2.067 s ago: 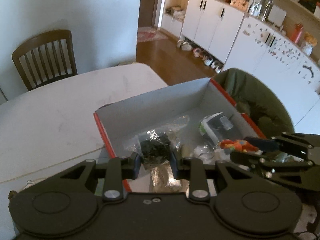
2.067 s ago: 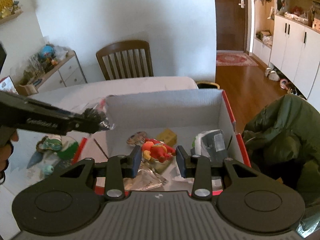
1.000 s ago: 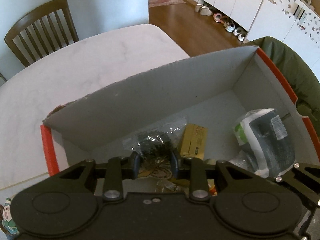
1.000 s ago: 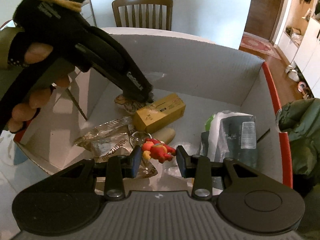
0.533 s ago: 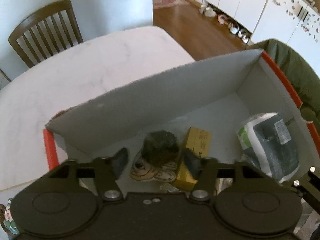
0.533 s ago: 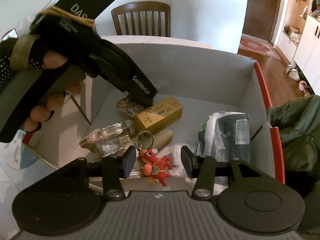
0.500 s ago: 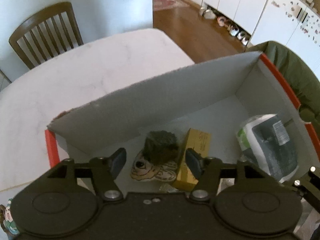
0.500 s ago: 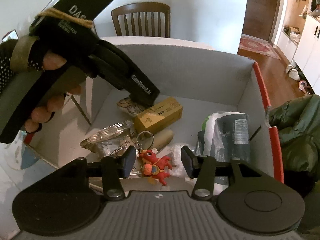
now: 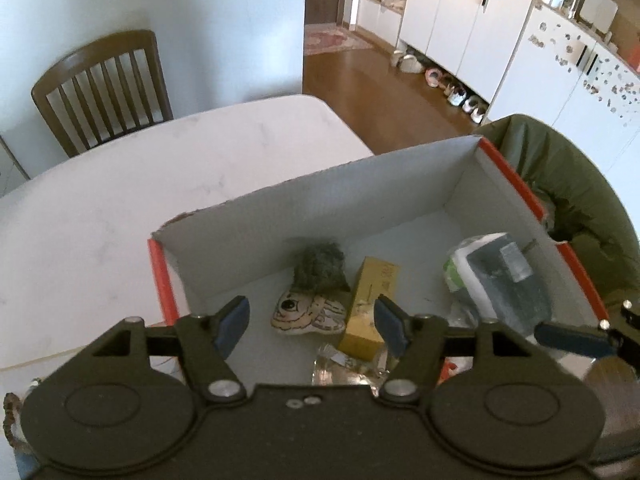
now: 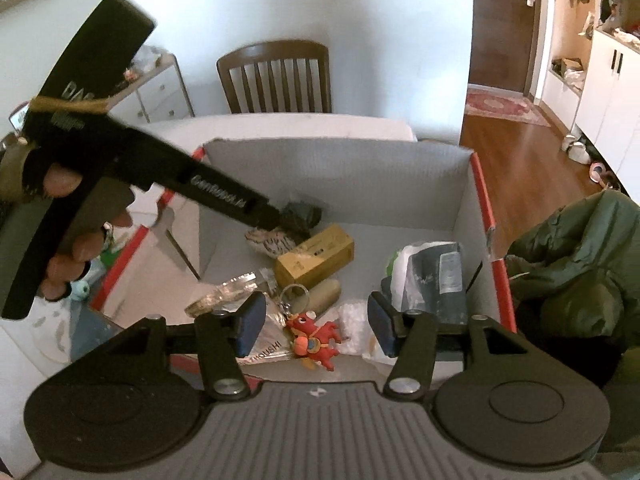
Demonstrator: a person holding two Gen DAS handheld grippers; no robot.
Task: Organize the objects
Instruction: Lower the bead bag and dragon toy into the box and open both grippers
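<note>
A red-rimmed cardboard box (image 9: 162, 276) stands on the white table. On its floor lie a dark fuzzy bundle (image 9: 320, 266), a flat cartoon toy (image 9: 308, 314), a yellow carton (image 9: 370, 300) and a grey-green pouch (image 9: 496, 280). My left gripper (image 9: 314, 322) hovers open above the bundle, holding nothing. In the right wrist view the red dragon keychain (image 10: 314, 334) lies loose on clear packets near the box's (image 10: 482, 200) front wall. My right gripper (image 10: 316, 322) is open above it. A hand holds the left gripper (image 10: 276, 218) over the box's back left.
A wooden chair (image 9: 104, 88) stands behind the table (image 9: 120, 200). A green jacket (image 9: 580, 208) hangs right of the box. Small toys (image 10: 84, 284) lie on the table left of the box. White cabinets line the far right.
Both grippers opened. The dark bundle left the left gripper and rests at the box's back; the red keychain dropped from the right gripper onto the packets. Both grippers rose slightly.
</note>
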